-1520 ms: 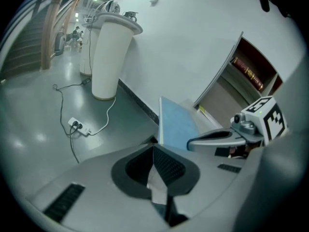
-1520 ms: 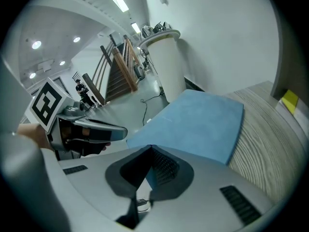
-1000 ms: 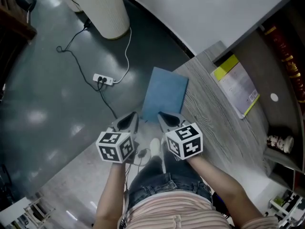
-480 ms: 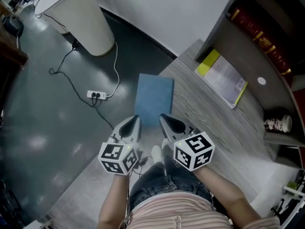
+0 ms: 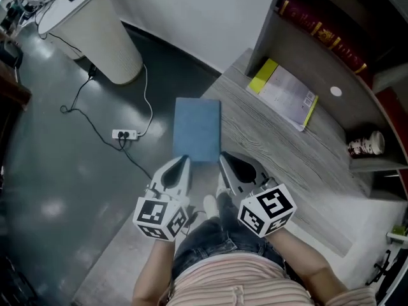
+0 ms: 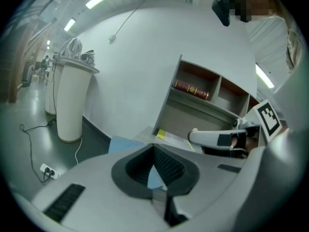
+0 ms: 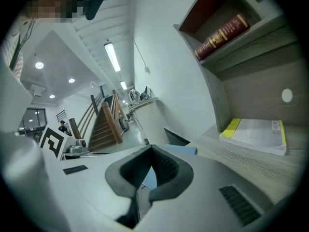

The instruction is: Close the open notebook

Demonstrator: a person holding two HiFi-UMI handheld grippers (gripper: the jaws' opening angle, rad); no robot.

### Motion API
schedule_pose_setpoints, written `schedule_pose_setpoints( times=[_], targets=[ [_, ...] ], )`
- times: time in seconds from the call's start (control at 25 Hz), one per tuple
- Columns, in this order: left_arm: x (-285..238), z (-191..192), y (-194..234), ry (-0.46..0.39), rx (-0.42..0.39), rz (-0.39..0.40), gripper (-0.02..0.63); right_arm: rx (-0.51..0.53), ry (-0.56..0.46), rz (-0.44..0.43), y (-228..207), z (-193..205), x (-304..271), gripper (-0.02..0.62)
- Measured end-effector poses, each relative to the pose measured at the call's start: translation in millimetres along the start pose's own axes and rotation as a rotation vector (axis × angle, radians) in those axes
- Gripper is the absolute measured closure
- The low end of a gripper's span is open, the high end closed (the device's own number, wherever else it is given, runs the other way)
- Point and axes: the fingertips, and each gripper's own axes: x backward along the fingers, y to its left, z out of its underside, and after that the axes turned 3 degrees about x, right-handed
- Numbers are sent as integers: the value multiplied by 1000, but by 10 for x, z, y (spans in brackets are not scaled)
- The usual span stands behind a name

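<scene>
A blue notebook [image 5: 197, 129] lies flat with its cover up at the left edge of the grey wooden desk [image 5: 299, 171], partly overhanging the floor. The left gripper view shows the notebook [image 6: 123, 144] beyond the jaws, and the right gripper view shows it [image 7: 181, 150] too. My left gripper [image 5: 182, 162] hangs off the desk, just short of the notebook's near edge, shut with nothing in it. My right gripper [image 5: 224, 159] is beside it at the notebook's near right corner, also shut and empty. Neither touches the notebook.
A white booklet with a yellow strip [image 5: 284, 94] lies further back on the desk. Above it is a shelf unit with a red book [image 5: 319, 27] and a small jar [image 5: 364, 144]. On the dark floor stand a white column [image 5: 95, 37] and a power strip [image 5: 124, 134].
Both grippers have risen and tilted up, staying shut side by side. The head view has swung, so the notebook and shelf sit differently in the picture. The notebook itself has not moved.
</scene>
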Motion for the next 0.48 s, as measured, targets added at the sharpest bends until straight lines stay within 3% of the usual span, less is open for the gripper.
schedule_pose_setpoints(
  times=[0.48],
  targets=[
    [213,-179,-302,-63,-33,74,595,38,-82,57,133,-38,394,588]
  ],
)
